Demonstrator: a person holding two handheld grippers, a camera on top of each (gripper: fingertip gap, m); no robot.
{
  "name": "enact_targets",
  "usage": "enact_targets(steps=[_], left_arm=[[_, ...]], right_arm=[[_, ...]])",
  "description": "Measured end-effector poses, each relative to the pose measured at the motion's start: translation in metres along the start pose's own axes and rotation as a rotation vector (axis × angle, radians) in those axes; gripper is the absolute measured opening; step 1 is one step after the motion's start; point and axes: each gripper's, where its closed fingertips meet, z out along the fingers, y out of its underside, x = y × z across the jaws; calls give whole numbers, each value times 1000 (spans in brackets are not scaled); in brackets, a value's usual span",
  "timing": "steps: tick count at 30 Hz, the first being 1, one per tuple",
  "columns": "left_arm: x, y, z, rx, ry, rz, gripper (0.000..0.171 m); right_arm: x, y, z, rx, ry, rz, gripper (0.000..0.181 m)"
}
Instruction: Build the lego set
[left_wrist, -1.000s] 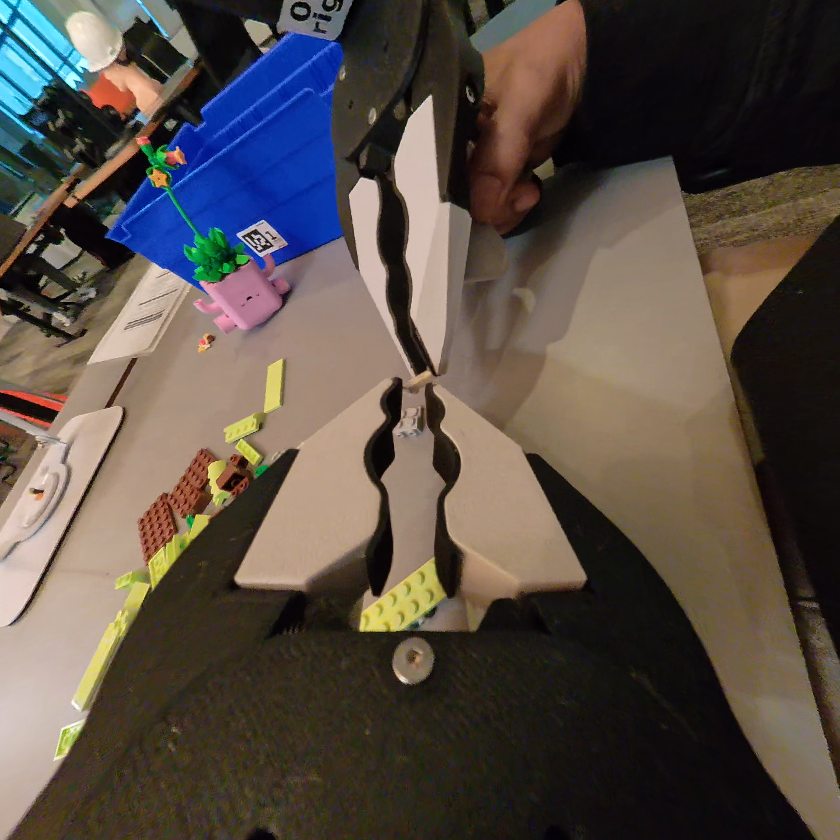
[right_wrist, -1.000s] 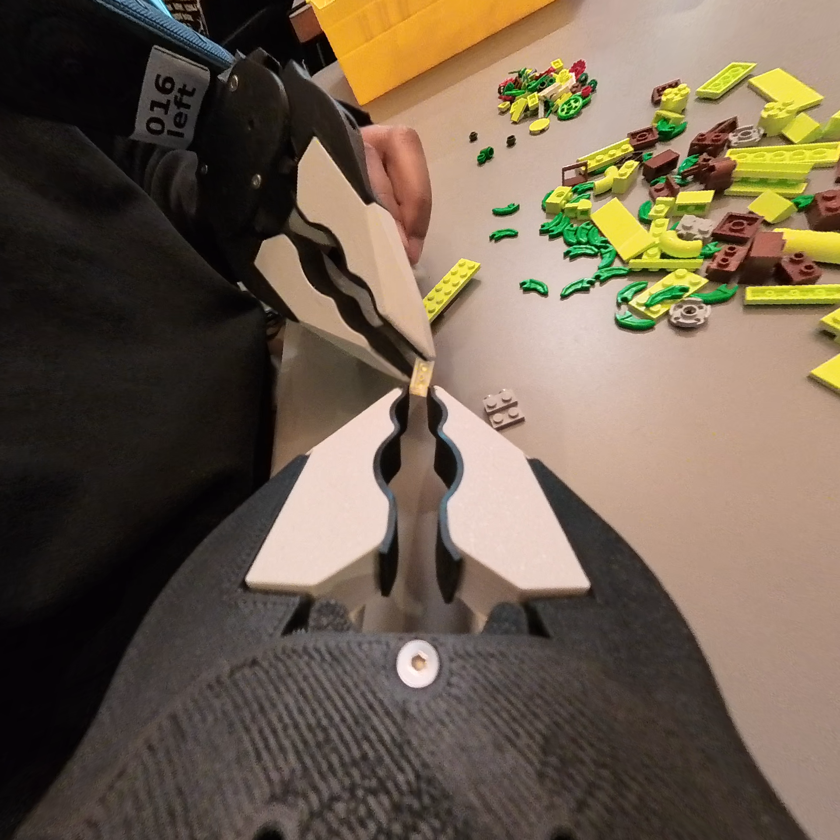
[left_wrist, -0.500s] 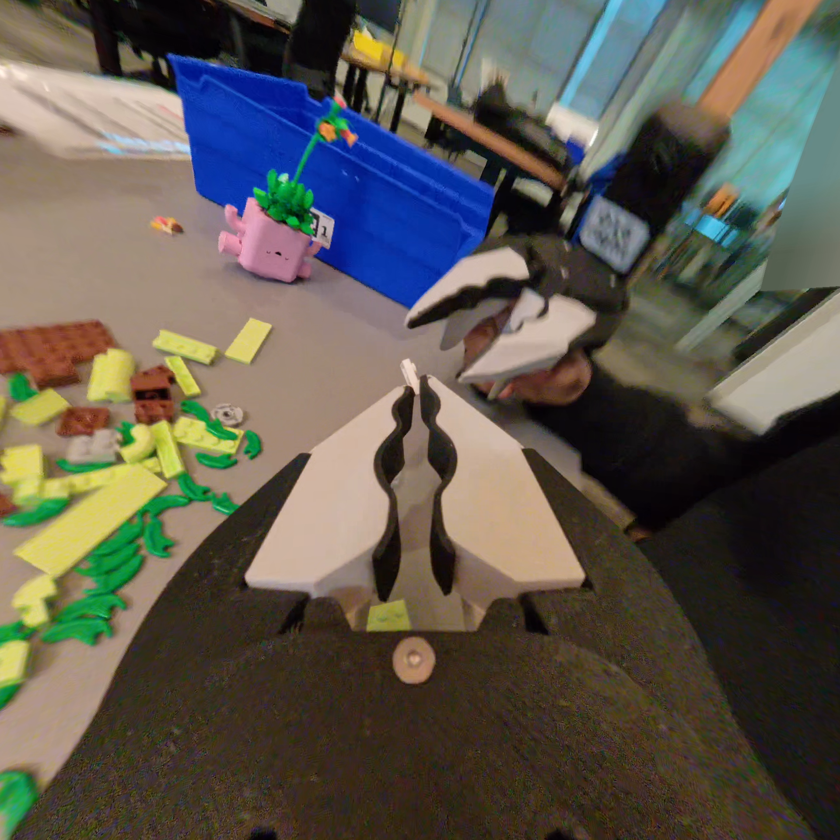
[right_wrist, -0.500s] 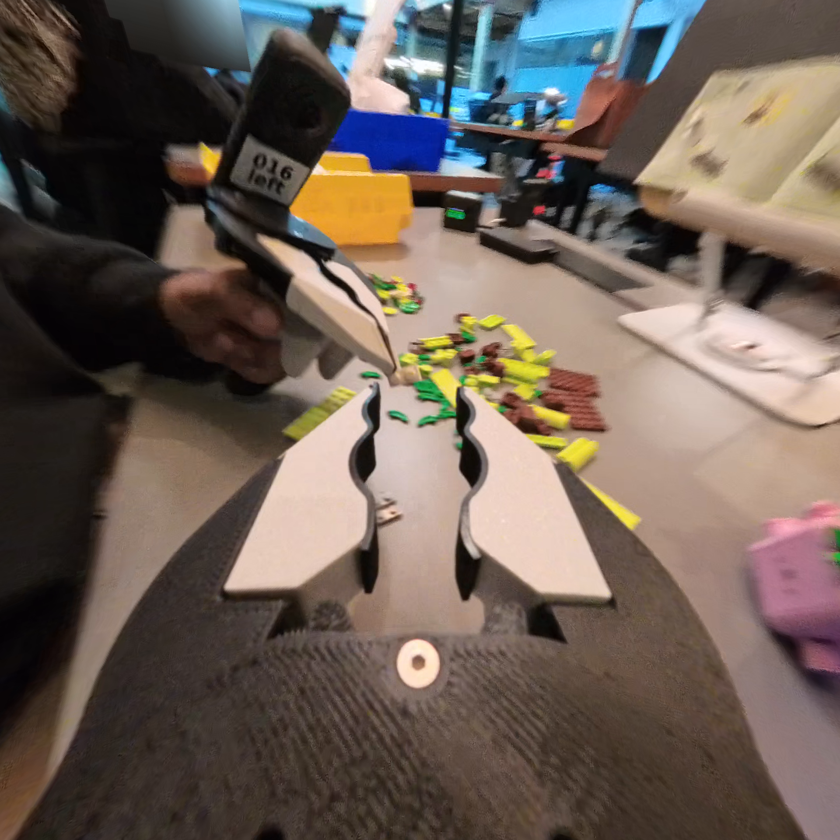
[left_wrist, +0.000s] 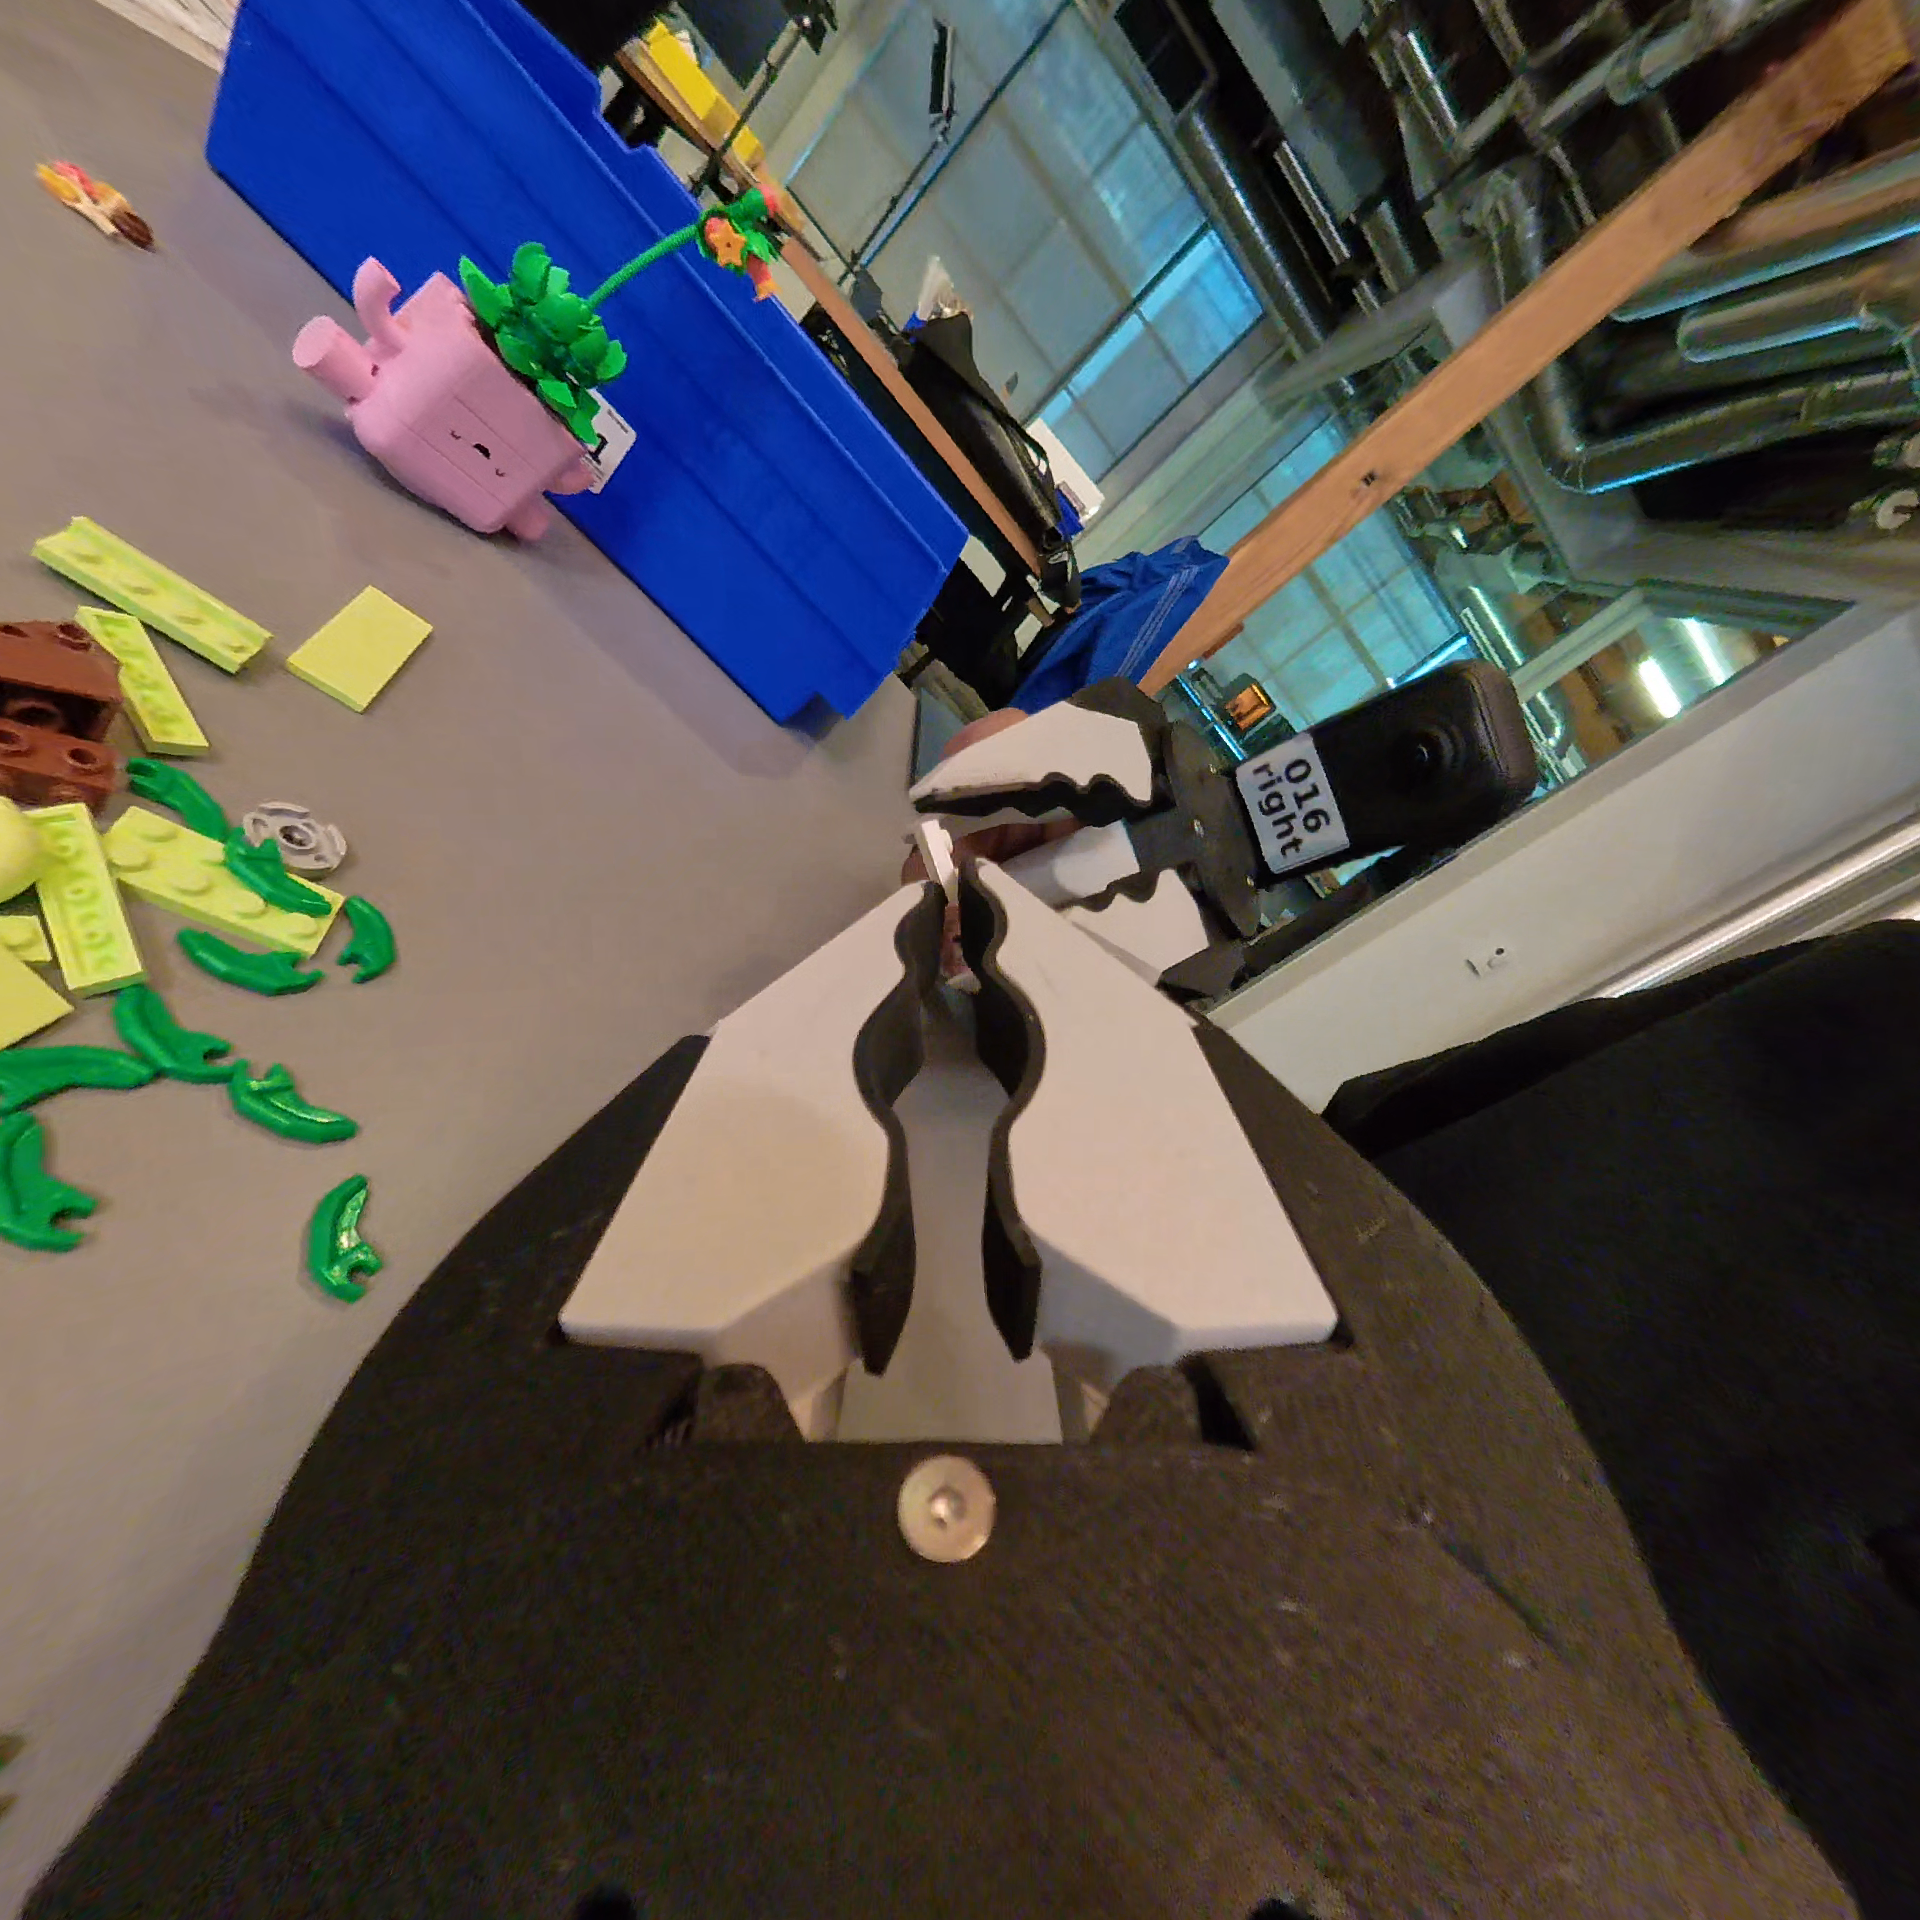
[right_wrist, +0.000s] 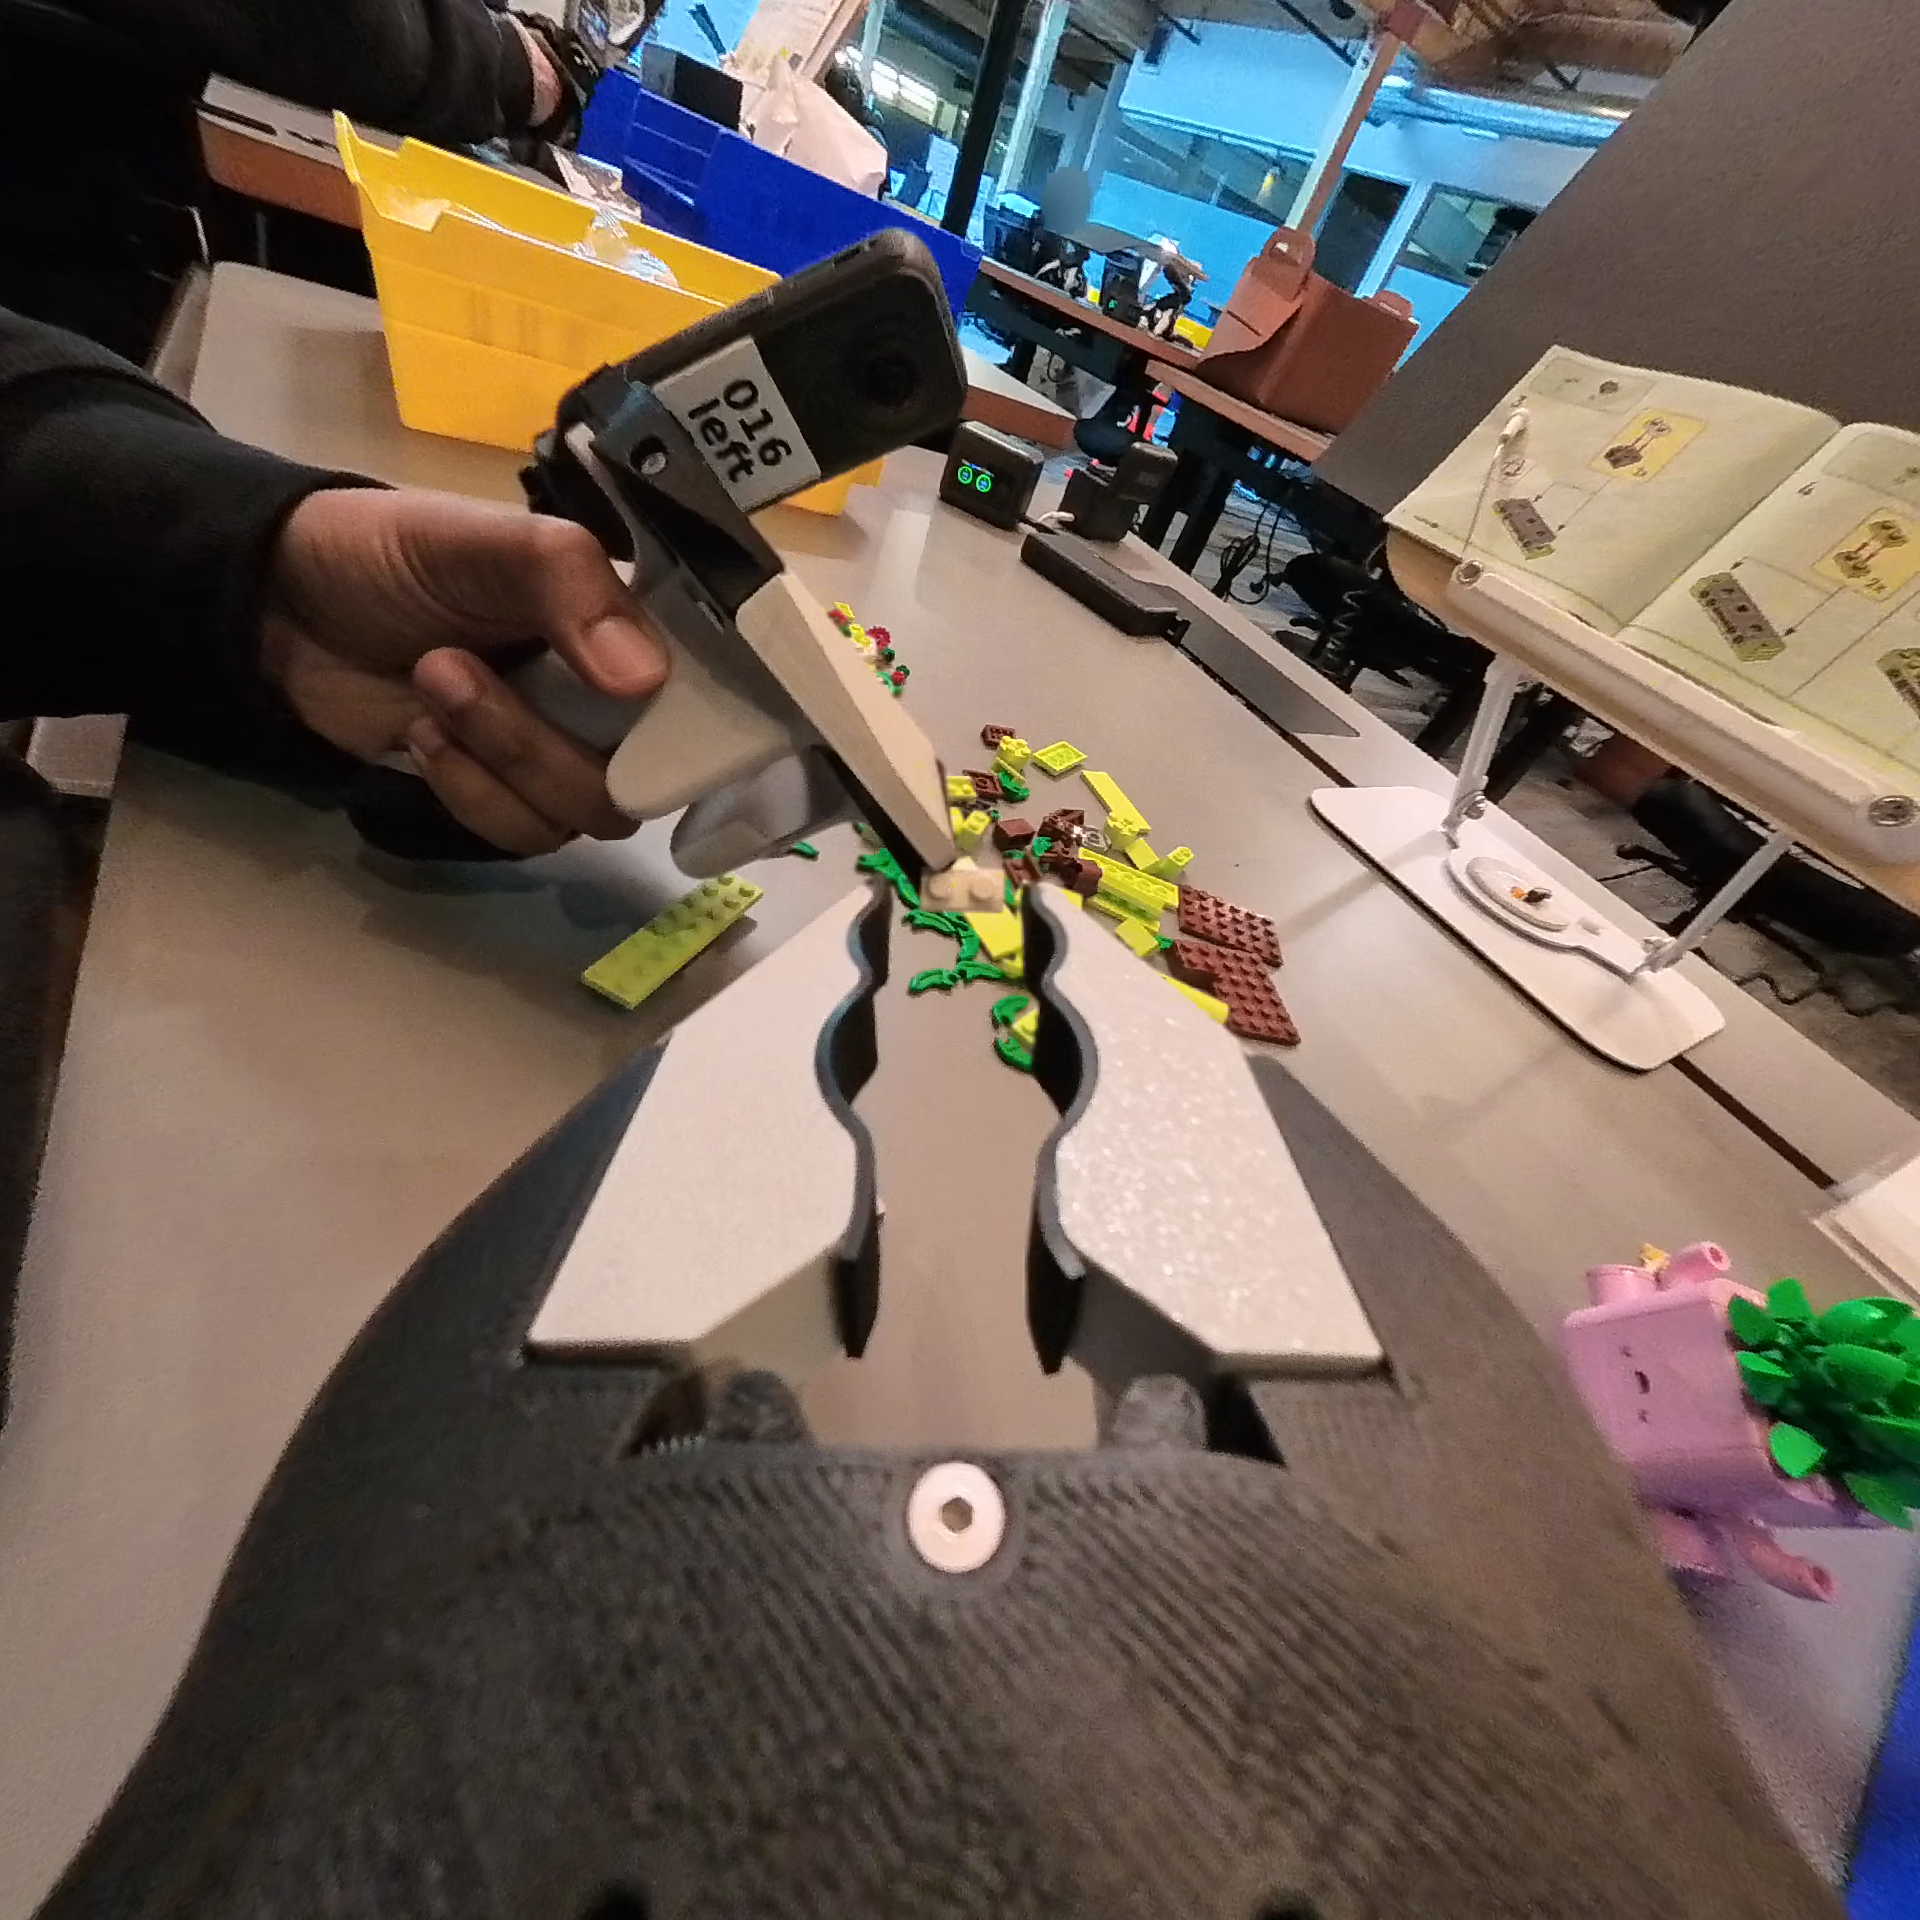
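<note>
My left gripper (left_wrist: 940, 896) is shut on a small tan plate (left_wrist: 935, 854) at its fingertips and holds it in the air above the table. In the right wrist view the left gripper (right_wrist: 940, 854) comes in from the upper left in a person's hand, with the tan plate (right_wrist: 966, 888) at its tip. My right gripper (right_wrist: 961, 902) is open, and the plate sits level with the gap between its fingertips without touching them. In the left wrist view the right gripper (left_wrist: 971, 831) faces mine with its jaws apart around the plate.
Loose lime, green and brown pieces (right_wrist: 1122, 883) lie on the grey table (right_wrist: 312, 1091), with a lime plate (right_wrist: 670, 940) nearer. A pink pot figure (left_wrist: 457, 416) stands by a blue bin (left_wrist: 623, 416). A yellow bin (right_wrist: 499, 312) and a booklet on a stand (right_wrist: 1683, 582) are behind. The grippers are tip to tip, or close to it. The pink pot figure (left_wrist: 457, 416) is about equally far from each gripper, around 20 cm. The right camera catches it too, in the right wrist view (right_wrist: 1637, 1337).
Both grippers swung up from pointing down at the table. The right gripper, earlier shut tip to tip on the plate, has opened. The left still holds the plate.
</note>
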Motion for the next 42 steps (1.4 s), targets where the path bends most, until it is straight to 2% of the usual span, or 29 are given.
enact_targets(steps=[3, 9, 10, 12, 13, 17, 20, 22, 24, 28, 32, 35, 42], left_arm=[[0, 3, 2, -15, -4, 7, 0], [1, 5, 2, -36, -13, 52, 1], [-1, 4, 2, -36, -28, 65, 5], [-9, 4, 0, -54, -97, 110, 32], [-14, 5, -1, -75, -139, 147, 39], [-29, 23, 0, -254, -304, 407, 46], [-44, 48, 6, -446, -397, 590, 46], [-48, 62, 12, -535, -391, 623, 46], [-52, 66, 17, -579, -391, 616, 44], [-62, 67, 18, -655, -427, 678, 29], [-64, 69, 15, -678, -427, 691, 26], [-62, 71, 14, -668, -390, 669, 15], [-62, 72, 13, -679, -368, 659, 15]], right_arm=[[-1, 0, -1, 0, -6, 3, 14], [-2, 1, -1, -4, -38, 39, 13], [-1, 3, -2, -15, -39, 41, 13], [5, 10, -6, -44, -25, 39, 13], [9, 15, -10, -69, -25, 46, 13], [11, 46, -23, -210, -113, 132, 13], [-1, 66, -22, -319, -224, 167, 13], [-12, 72, -18, -370, -290, 146, 13], [-20, 79, -14, -413, -345, 115, 13], [-26, 83, -10, -440, -419, 91, 13], [-24, 81, -7, -419, -454, 94, 13], [-26, 79, -7, -414, -504, 115, 13], [-30, 83, -5, -433, -560, 104, 13]])
